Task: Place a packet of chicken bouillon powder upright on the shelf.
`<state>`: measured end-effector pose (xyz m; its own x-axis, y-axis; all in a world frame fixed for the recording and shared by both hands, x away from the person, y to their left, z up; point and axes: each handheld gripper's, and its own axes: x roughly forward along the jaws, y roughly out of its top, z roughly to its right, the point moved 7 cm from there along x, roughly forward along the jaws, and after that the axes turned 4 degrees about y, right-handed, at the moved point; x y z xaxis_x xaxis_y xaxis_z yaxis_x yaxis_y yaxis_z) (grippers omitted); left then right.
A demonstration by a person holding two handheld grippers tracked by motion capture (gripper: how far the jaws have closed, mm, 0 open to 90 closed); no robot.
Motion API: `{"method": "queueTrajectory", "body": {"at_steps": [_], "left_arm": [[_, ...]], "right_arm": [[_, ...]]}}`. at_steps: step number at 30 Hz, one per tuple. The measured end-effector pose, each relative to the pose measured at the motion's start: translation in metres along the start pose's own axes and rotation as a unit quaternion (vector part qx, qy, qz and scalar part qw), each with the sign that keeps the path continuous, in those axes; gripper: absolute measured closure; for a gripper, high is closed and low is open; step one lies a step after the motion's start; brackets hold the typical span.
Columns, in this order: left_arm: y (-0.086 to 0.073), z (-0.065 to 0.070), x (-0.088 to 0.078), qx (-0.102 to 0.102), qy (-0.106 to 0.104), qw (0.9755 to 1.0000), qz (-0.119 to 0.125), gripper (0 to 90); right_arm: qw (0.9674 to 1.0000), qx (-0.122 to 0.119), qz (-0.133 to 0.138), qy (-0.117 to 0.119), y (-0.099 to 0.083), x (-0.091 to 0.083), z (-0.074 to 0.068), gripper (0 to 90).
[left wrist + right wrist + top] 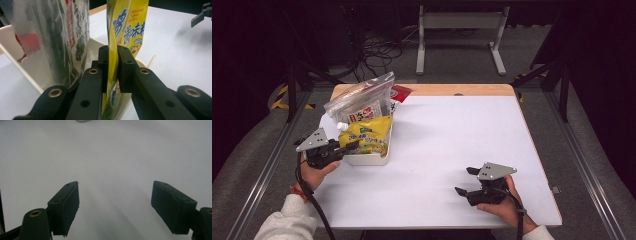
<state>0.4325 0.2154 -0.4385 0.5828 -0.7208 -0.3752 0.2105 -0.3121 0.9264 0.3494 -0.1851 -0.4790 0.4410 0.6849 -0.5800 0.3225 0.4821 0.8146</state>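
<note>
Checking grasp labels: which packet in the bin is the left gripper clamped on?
The yellow packet: the left gripper pinches its edge. The clear bag and red packet in the bin are untouched.

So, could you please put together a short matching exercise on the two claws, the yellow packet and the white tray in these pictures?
Things:
1. left claw
2. right claw
3. yellow packet
4. white tray

States or places:
A. open over bare white table
B. holds the packets at the table's left side
C. clamped shut on a packet edge
D. pinched between two black jaws, lying over the tray

Pairs: 1-C, 2-A, 3-D, 4-B
</note>
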Motion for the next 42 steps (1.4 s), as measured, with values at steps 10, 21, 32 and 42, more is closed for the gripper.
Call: {"method": "queueTrajectory", "body": {"at_steps": [10,21,32,42], "left_arm": [[-0.0029,-0.0014,0.0006,-0.003,0.003,1.0,0.001,81.7],[-0.0042,-0.0016,0.0019,-0.009,0.018,0.9998,-0.004,79.7],[-0.0071,-0.0016,0.0017,-0.008,0.014,0.9998,-0.011,78.9],[-0.0034,-0.0029,-0.001,-0.02,0.04,0.999,-0.002,73.8]], "right_arm": [[0.9999,-0.009,-0.008,-0.009,-0.0011,0.0003,-0.0002,22.4],[0.9998,-0.014,-0.005,-0.009,-0.0003,-0.0005,-0.001,22.1],[0.9999,-0.011,0.001,-0.013,0.0,-0.0036,0.0015,22.0],[0.9997,-0.012,0.004,-0.021,0.0009,-0.0051,0.0035,22.2]]}}
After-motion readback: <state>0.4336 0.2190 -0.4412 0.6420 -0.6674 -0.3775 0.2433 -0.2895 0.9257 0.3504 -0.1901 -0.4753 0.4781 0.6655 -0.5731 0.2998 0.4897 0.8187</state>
